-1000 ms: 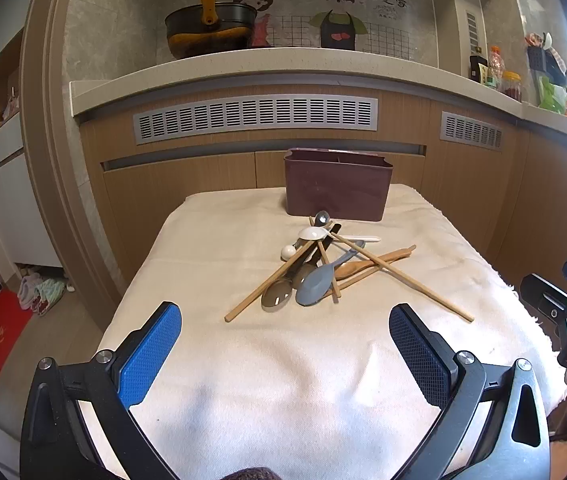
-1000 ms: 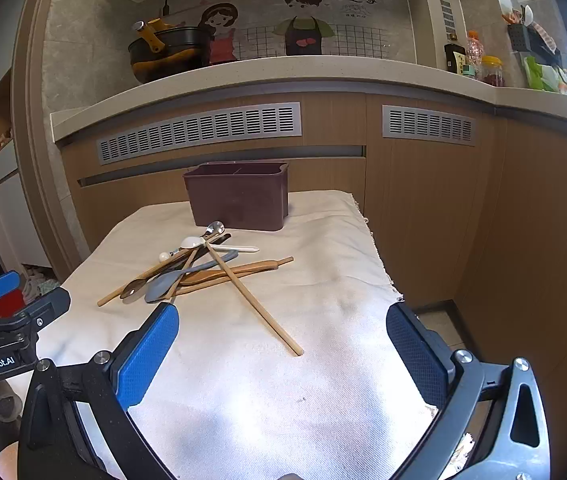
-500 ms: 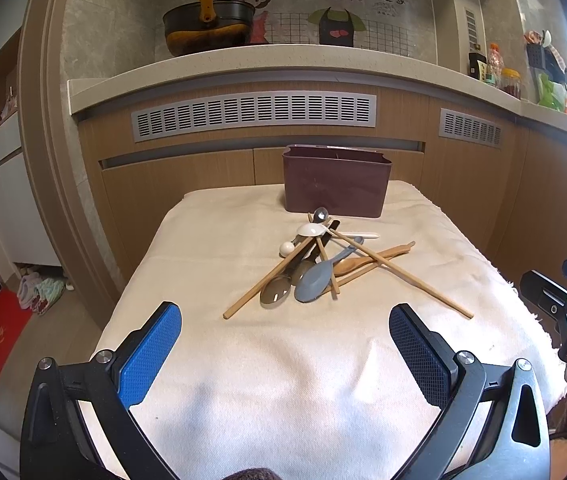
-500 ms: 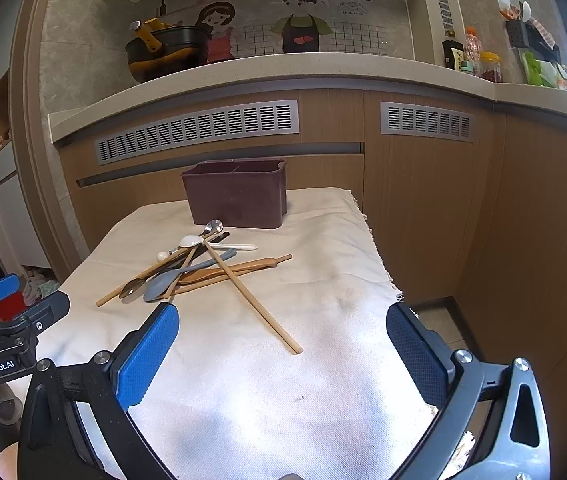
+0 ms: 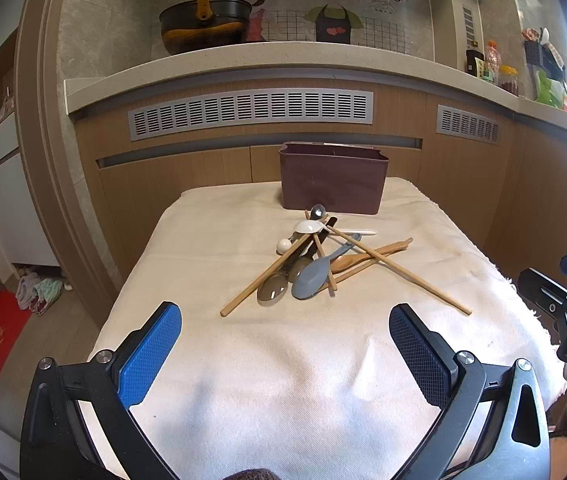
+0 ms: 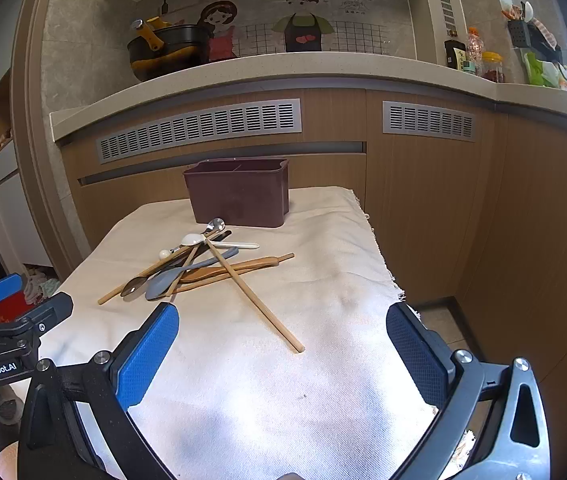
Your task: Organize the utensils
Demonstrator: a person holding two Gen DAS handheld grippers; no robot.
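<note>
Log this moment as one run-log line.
left gripper: open, empty | right gripper: open, empty | utensil pile: untouched on cloth | brown holder: behind pile, nothing seen inside | stage: pre-grasp

Brown holder's [image 5: 332, 184] interior, buried spoon handles [image 5: 303, 254], counter jars' [image 6: 491, 67] labels.

Bright window glare right (fisheye edges vignetted).

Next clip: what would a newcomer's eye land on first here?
The tangled pile of utensils mid-table on the cream cloth: crossed chopsticks, a grey spoon, wooden and white spoons. Behind it stands the dark maroon bin. Both grippers, left and right, hover open and empty in front.
</note>
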